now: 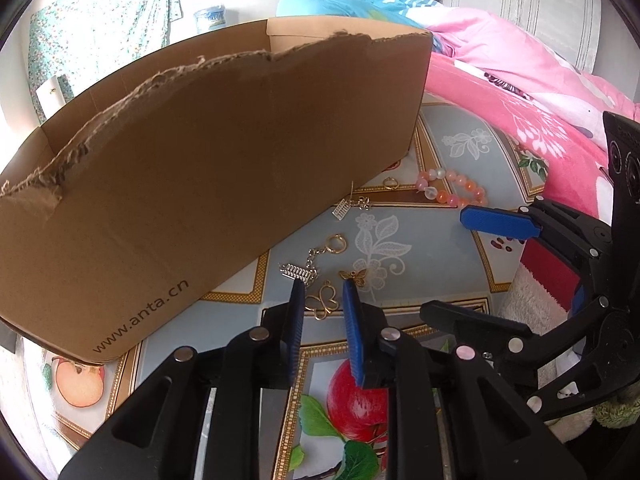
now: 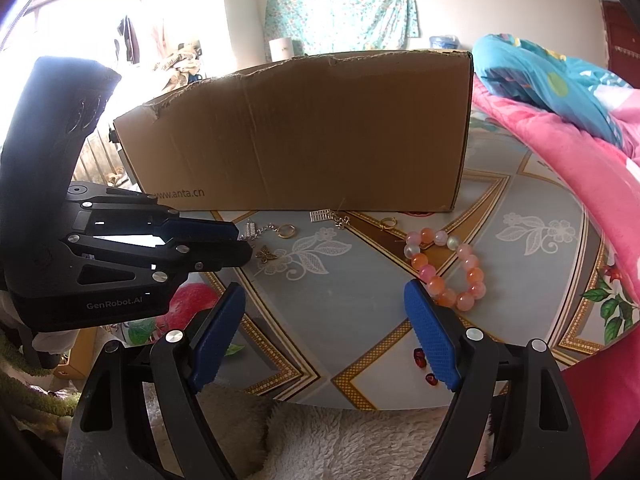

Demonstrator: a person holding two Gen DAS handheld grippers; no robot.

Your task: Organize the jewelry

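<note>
At lower centre the left gripper is hanging slightly parted, empty, over the outline butterfly charm; closing askew risks flicking it. The right gripper is gaping empty.

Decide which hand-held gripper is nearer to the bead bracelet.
Right. The right hand-held gripper is open just short of the bead bracelet, one finger beside its beads. The left hand-held gripper sits farther off, over the butterfly charms.

White wall with floral teal cloth hung up, bright window at left, pink quilt at right, fruit-print tablecloth.
</note>
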